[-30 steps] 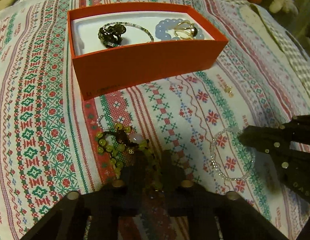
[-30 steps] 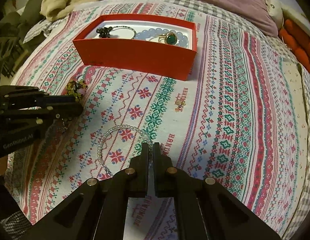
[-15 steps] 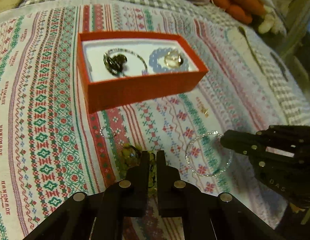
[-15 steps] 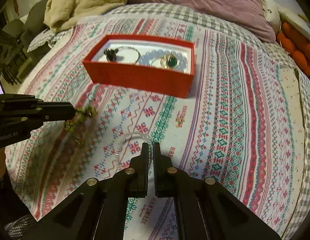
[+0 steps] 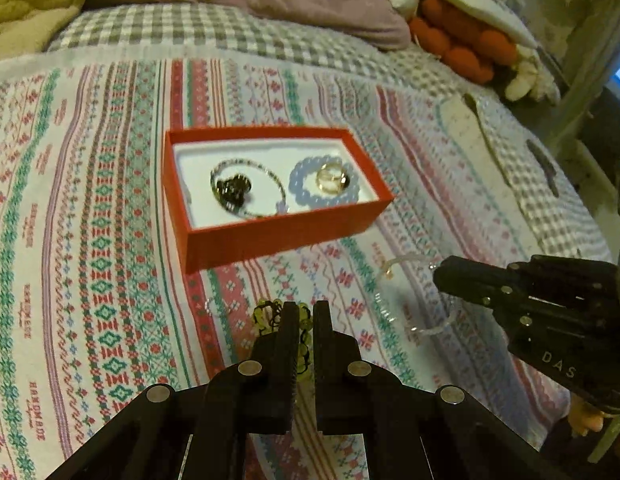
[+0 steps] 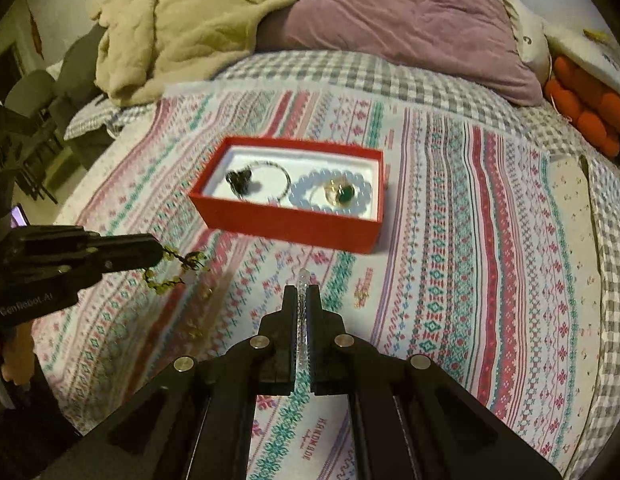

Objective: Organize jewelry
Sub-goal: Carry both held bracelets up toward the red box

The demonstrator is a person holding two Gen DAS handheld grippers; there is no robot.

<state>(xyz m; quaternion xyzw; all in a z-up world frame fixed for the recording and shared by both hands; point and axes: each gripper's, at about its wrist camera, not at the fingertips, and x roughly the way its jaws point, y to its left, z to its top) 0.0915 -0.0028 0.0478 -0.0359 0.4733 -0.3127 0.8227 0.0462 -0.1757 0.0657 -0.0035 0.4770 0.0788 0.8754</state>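
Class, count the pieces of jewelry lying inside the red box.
4. In the red box: a dark beaded cluster at its left, a thin silver bangle around it, a pale blue bead bracelet at its right, a green-stoned gold ring inside that. Smaller pieces could be hidden.

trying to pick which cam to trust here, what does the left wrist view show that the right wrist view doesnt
Only the left wrist view shows the clear bead bracelet as a full hanging loop at the right gripper. Only the right wrist view shows the green bead bracelet dangling clear of the left gripper, a small gold piece on the cloth, and the beige blanket. Both show the red box holding jewelry.
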